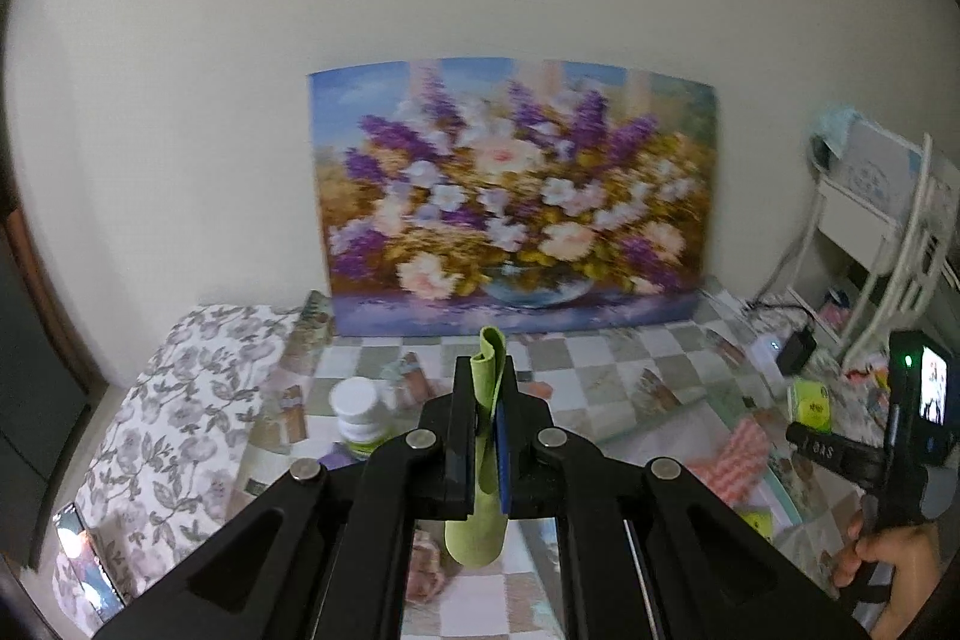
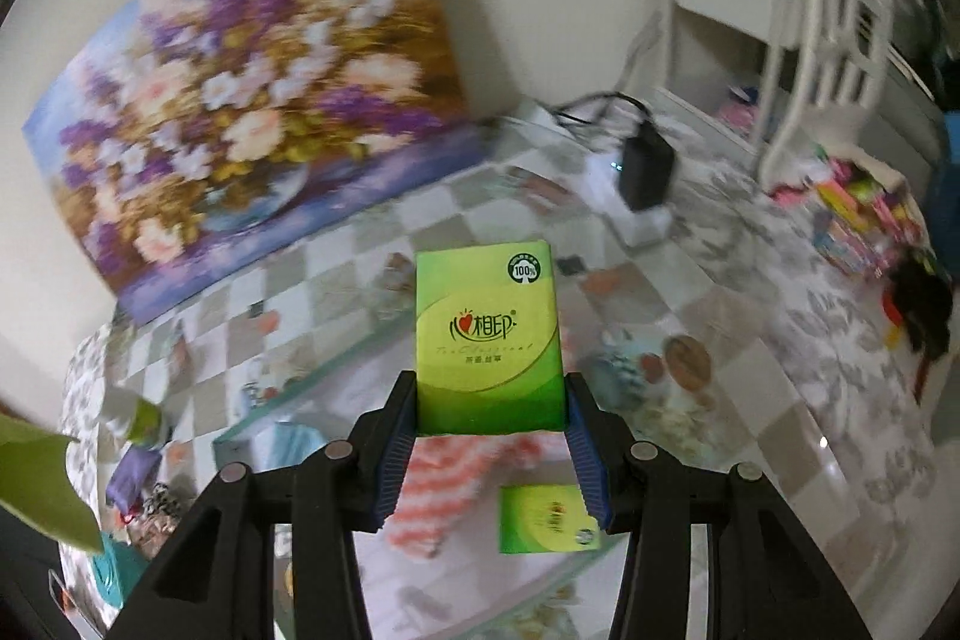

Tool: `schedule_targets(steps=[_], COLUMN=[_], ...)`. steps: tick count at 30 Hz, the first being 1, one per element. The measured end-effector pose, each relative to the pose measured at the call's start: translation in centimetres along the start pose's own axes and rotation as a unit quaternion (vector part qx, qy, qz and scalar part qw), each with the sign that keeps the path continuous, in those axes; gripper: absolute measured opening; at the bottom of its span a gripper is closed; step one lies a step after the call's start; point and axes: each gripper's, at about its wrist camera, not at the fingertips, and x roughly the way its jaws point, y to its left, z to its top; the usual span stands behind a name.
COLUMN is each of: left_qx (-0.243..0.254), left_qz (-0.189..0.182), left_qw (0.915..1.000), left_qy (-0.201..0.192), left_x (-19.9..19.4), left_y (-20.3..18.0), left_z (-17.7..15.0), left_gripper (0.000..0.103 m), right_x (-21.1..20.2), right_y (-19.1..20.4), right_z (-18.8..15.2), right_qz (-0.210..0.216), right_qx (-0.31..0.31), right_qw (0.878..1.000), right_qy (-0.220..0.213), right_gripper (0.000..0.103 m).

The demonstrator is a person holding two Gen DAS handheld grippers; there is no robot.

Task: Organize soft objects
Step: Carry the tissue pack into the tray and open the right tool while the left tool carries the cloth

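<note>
My left gripper [image 1: 487, 388] is shut on a light green cloth [image 1: 477, 520], held upright above the table; the cloth's top curls over and its lower end hangs below the jaws. The cloth's edge also shows in the right wrist view [image 2: 36, 484]. My right gripper [image 2: 489, 400] is shut on a green tissue pack [image 2: 489, 334], held above the table. That pack and the right gripper show in the left wrist view [image 1: 810, 403]. A second green tissue pack [image 2: 543, 520] and a pink-and-white striped cloth [image 2: 444, 490] lie on the table below.
A flower painting [image 1: 516, 196] leans on the wall behind the checkered glass-topped table [image 1: 600, 358]. A white-capped bottle [image 1: 360, 418] stands at left. A black charger [image 2: 645, 166], a white rack [image 2: 840, 10] and colourful items [image 2: 858, 208] are at right. A floral cushion [image 1: 168, 412] lies left.
</note>
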Motion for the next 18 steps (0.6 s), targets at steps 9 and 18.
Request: schedule_targets(steps=[9,18], left_qx=[0.056,0.077], left_qz=[-0.051,-0.075], left_qw=[0.9958,0.9868], left_qy=[0.053,0.121], left_x=[2.4,6.1], left_y=[-6.8,-10.4], left_z=[-2.8,-6.1], left_gripper=[0.005,0.005], right_x=[0.9,5.7], right_y=[-3.3,-5.0], right_z=[-0.1,-2.2], right_qz=[-0.024,-0.034], right_qx=[0.045,0.066], right_qw=[0.999,0.992], right_qy=[0.009,0.097], right_gripper=[0.050,0.050])
